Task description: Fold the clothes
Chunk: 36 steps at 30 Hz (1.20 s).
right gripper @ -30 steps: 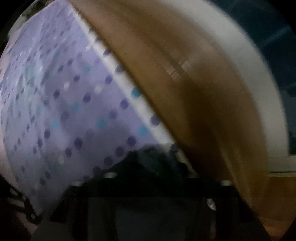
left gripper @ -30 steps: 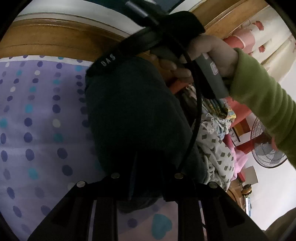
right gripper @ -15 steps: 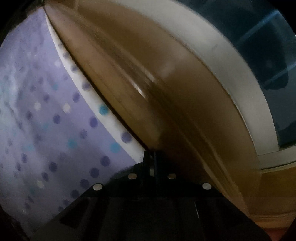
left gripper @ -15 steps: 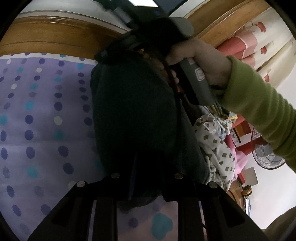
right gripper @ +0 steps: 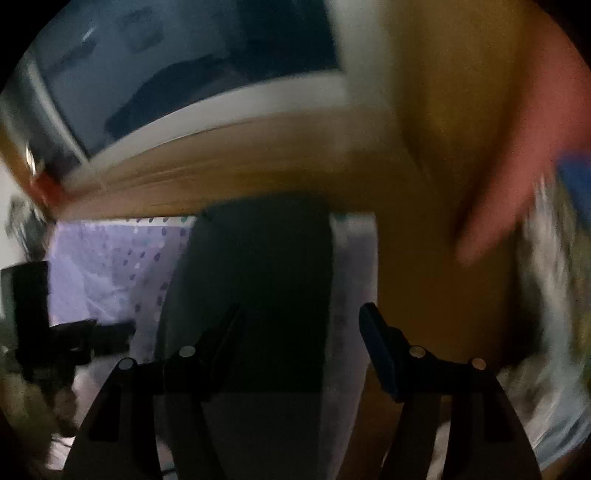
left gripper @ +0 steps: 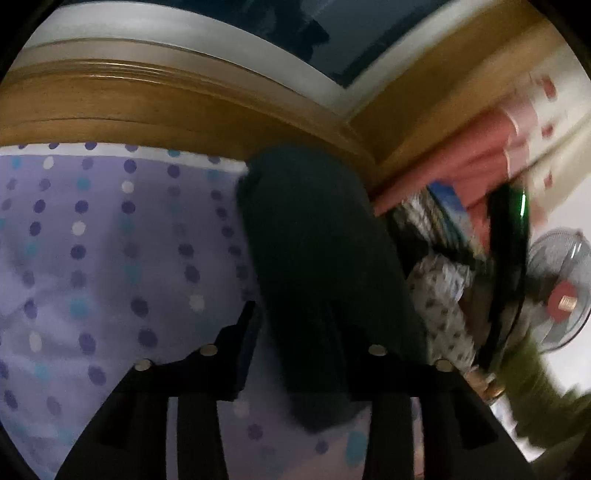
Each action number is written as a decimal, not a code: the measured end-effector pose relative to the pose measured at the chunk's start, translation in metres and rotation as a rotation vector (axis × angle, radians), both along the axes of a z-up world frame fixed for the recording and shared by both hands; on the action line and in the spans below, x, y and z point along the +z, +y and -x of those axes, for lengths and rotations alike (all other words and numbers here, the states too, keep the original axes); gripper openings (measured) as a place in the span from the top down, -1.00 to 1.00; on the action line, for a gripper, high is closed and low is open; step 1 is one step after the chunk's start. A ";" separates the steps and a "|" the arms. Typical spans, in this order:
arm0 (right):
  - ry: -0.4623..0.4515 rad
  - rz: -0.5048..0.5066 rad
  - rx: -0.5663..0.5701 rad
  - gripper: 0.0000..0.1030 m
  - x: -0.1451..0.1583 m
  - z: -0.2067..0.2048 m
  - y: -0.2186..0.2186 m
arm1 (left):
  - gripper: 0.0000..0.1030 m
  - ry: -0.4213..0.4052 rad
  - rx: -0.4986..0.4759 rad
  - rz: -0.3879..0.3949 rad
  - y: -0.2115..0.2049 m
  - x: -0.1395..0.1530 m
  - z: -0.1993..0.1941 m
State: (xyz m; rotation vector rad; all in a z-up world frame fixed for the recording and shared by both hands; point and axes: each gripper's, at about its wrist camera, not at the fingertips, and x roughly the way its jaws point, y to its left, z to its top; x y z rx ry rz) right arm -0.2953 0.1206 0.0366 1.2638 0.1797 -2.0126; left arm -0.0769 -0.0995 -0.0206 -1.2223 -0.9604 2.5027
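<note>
A folded dark garment (left gripper: pixel 314 258) lies on the purple dotted bedsheet (left gripper: pixel 110 240), reaching back toward the headboard. My left gripper (left gripper: pixel 303 325) is at its near end. Its jaws are opening: the left finger (left gripper: pixel 243 332) stands just beside the cloth, and the cloth covers the right fingertip. In the blurred right wrist view the same dark garment (right gripper: pixel 258 277) lies ahead of my right gripper (right gripper: pixel 299 310). Those jaws are opening wide, with nothing pressed between them. The right gripper's body (left gripper: pixel 506 258) and a green sleeve (left gripper: pixel 535 387) show at the right of the left wrist view.
A wooden headboard (left gripper: pixel 147 103) runs along the far edge of the bed under a dark window (left gripper: pixel 332 29). A pile of patterned clothes (left gripper: pixel 443 295) lies right of the garment. A fan (left gripper: pixel 561 295) and pink curtains (left gripper: pixel 480 147) stand beyond it.
The right gripper has let go of the garment's far end and swung off to the right, rolling as it went. The left jaws have widened. The garment now lies flat on the sheet.
</note>
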 end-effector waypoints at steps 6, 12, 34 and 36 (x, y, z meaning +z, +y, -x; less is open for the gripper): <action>-0.133 0.112 -0.013 -0.26 -0.035 -0.008 0.026 | 0.08 -0.087 -0.052 -0.036 0.010 -0.013 0.031; -0.189 0.182 0.014 -0.34 -0.049 -0.002 0.018 | 0.05 -0.115 -0.096 0.029 0.029 -0.018 0.029; -0.364 0.297 0.122 0.18 -0.062 -0.016 0.014 | 0.05 -0.036 -0.135 -0.258 0.022 -0.037 0.050; -0.340 0.329 0.102 0.20 -0.050 -0.028 0.016 | 0.05 -0.012 -0.162 -0.245 0.018 -0.025 0.051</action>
